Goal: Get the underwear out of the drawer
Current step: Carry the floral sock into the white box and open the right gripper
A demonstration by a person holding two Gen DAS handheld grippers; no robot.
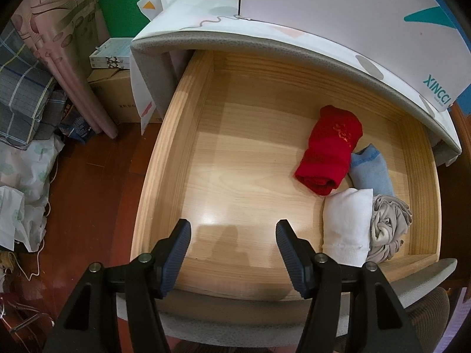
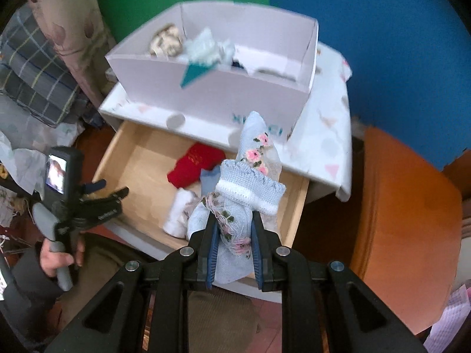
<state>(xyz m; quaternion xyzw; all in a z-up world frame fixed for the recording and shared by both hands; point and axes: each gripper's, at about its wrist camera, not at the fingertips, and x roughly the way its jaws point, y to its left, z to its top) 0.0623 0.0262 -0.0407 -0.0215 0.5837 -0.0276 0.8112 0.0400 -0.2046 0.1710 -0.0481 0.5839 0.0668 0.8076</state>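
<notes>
Four rolled pieces in the open drawer [image 1: 164,153], all at its right end: red roll [image 1: 329,150], pale blue roll [image 1: 372,167] touching it, white roll [image 1: 347,223] nearer the front, grey bundle [image 1: 388,226] just beside that. Bare wood across the drawer's left and middle. Left gripper [image 1: 232,229] over the front edge, fingers [image 1: 179,241] apart, nothing between them. In the right wrist view, left hand [image 2: 56,257] wrapped round that gripper's handle, off the drawer's left corner. Further right, right gripper [image 2: 232,223] clamped on the underwear [image 2: 250,188]: light blue knit with a white band and pink flower trim, bunched between the blue pads, lifted clear above the drawer's right end. White box [image 2: 217,97] on the cloth-covered surface [image 2: 323,135] over the drawer, a few bundled pieces inside. Orange seat [image 2: 406,220] at far right. View blurred toward the box.
</notes>
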